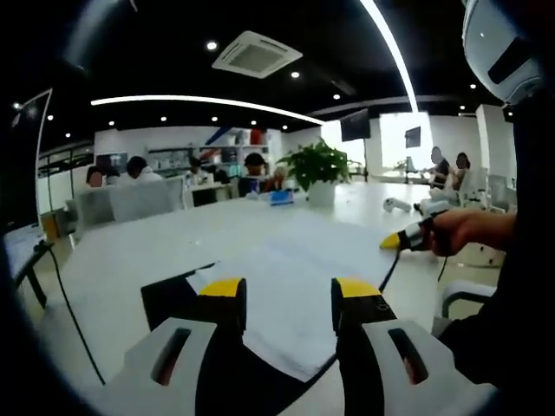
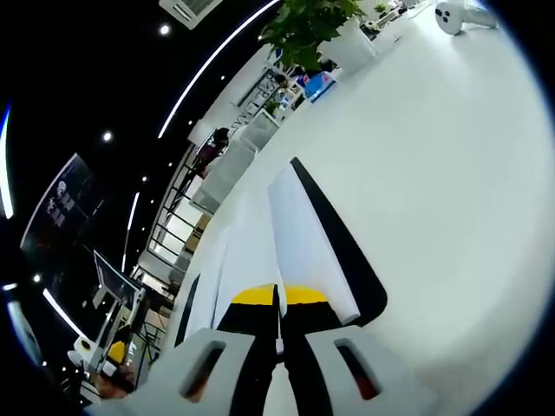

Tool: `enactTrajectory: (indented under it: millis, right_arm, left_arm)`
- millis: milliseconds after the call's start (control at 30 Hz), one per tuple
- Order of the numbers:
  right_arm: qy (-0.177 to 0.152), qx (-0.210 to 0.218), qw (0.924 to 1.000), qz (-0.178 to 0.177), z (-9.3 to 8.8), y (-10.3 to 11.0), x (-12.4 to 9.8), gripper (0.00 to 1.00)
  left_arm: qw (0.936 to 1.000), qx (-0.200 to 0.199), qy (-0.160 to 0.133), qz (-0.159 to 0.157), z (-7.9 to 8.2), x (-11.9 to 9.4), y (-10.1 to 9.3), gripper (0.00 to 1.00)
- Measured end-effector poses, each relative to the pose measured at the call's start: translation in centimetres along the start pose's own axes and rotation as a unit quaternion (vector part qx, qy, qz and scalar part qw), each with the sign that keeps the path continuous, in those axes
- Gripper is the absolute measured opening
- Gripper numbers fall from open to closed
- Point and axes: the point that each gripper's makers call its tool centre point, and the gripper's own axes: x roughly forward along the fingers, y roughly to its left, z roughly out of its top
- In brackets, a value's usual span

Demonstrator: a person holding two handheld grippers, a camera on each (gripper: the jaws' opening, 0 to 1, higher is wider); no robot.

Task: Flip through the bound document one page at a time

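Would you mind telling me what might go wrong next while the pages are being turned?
1. The right tongs appear shut on a raised page; lifting too far or fast could crease or tear it.
2. The left tongs hang open above the bound document, not pinning it, so it may slide on the white table.

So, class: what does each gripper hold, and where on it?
Left gripper: nothing, open above the document. Right gripper: shut at a page's near edge.

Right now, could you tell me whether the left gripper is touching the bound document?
Apart: in the left gripper view, the left gripper hangs open above the bound document, with the page showing between its jaws.
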Motion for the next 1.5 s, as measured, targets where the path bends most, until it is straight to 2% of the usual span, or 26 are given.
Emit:
enactTrajectory:
  millis: [133, 500, 700, 833, 1000, 1267, 1500]
  right_arm:
    - [-0.003, 0.013, 0.9999, 0.003, 0.2, -0.1, 0.2, 0.01]
    - [-0.002, 0.014, 0.9999, -0.004, 0.3, -0.2, 0.3, 0.01]
    - [-0.005, 0.023, 0.9997, -0.006, 0.3, -0.2, 0.3, 0.02]
    - [-0.003, 0.020, 0.9998, -0.008, 0.2, -0.2, 0.3, 0.02]
    - [-0.004, 0.019, 0.9997, -0.011, 0.8, -1.4, 0.3, 0.02]
    - [-0.007, 0.025, 0.9996, -0.014, 1.1, -2.0, 0.3, 0.02]
    - [-0.011, 0.024, 0.9995, -0.016, 1.1, -2.1, 0.4, 0.01]
  left_arm:
    - [1.0000, -0.007, 0.005, 0.002, -0.6, -0.5, 0.4, 0.41]
    - [0.9996, -0.021, 0.018, 0.012, -2.0, -0.8, 1.2, 0.42]
    - [0.9994, -0.025, 0.022, 0.004, -2.4, -0.6, 1.1, 0.42]
    - [0.9992, -0.033, 0.021, -0.002, -2.5, -0.2, 1.0, 0.43]
    - [0.9991, -0.035, 0.023, -0.005, -2.4, 0.1, 1.5, 0.43]
    - [0.9994, -0.034, 0.011, -0.005, -1.6, -0.3, 1.9, 0.42]
    - [0.9993, -0.030, 0.021, -0.009, -2.4, -0.8, 2.0, 0.42]
